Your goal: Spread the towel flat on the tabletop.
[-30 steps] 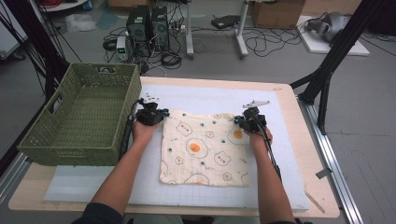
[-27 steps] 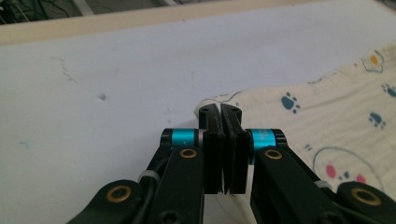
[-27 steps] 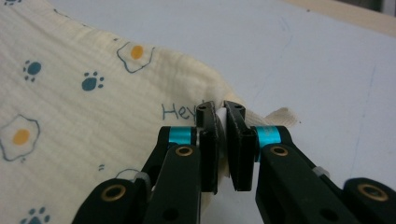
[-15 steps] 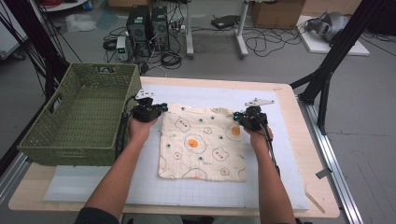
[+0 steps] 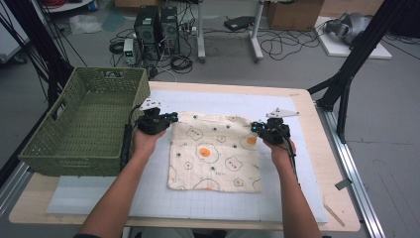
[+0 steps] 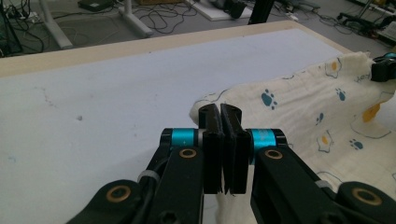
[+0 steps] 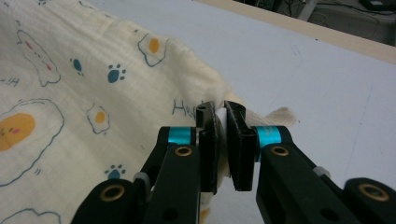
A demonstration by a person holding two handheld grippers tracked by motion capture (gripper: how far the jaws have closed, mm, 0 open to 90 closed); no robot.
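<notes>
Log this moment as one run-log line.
left gripper: shut on cloth corner | right gripper: shut on cloth corner | basket: left

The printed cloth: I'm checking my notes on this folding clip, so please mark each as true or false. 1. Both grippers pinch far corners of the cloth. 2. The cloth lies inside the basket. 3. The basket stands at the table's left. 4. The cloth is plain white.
1. True: the left gripper and the right gripper are each shut on a far corner of the cloth.
2. False: the cloth is spread on the white mat, beside the green basket.
3. True.
4. False: it is cream, printed with fried eggs and paw prints.
</notes>
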